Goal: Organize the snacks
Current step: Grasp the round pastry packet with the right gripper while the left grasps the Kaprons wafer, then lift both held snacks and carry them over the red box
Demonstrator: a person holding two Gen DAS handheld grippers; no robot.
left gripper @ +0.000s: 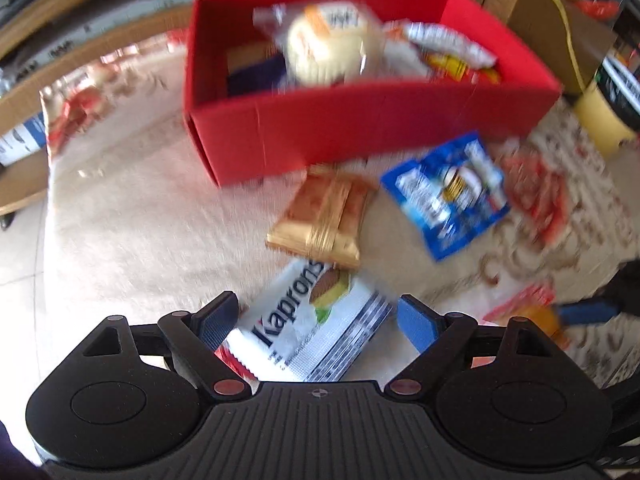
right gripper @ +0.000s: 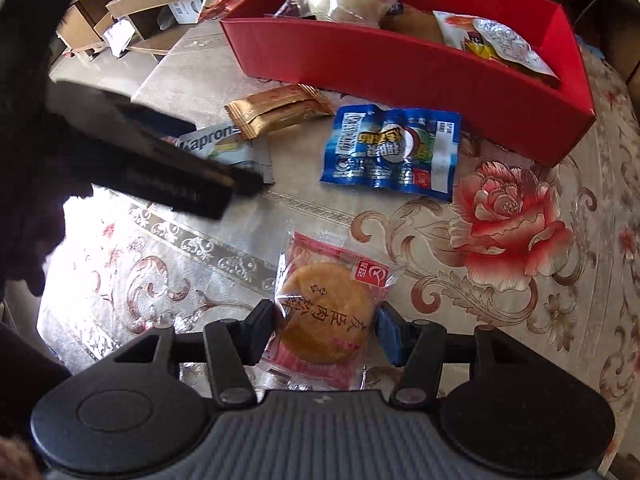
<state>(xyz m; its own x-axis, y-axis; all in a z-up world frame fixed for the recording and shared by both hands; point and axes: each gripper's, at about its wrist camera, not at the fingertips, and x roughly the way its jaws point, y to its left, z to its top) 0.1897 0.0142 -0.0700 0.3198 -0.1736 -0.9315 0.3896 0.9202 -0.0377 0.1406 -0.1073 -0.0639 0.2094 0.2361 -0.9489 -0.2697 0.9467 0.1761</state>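
Several snacks sit in my red box (right gripper: 400, 60), four remain: right hand-held gripper (right gripper: 326, 330) pinching the meat-floss cake (right gripper: 326, 312), left hand-held gripper (left gripper: 316, 320) wide over the Kaprons wafer pack (left gripper: 308, 328).

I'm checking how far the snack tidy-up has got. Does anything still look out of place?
Yes. Four packets lie loose on the floral cloth outside the red box: a gold wafer bar, a crumpled blue pouch, the white Kaprons packet between the open left gripper, and a round pastry gripped by the right gripper.
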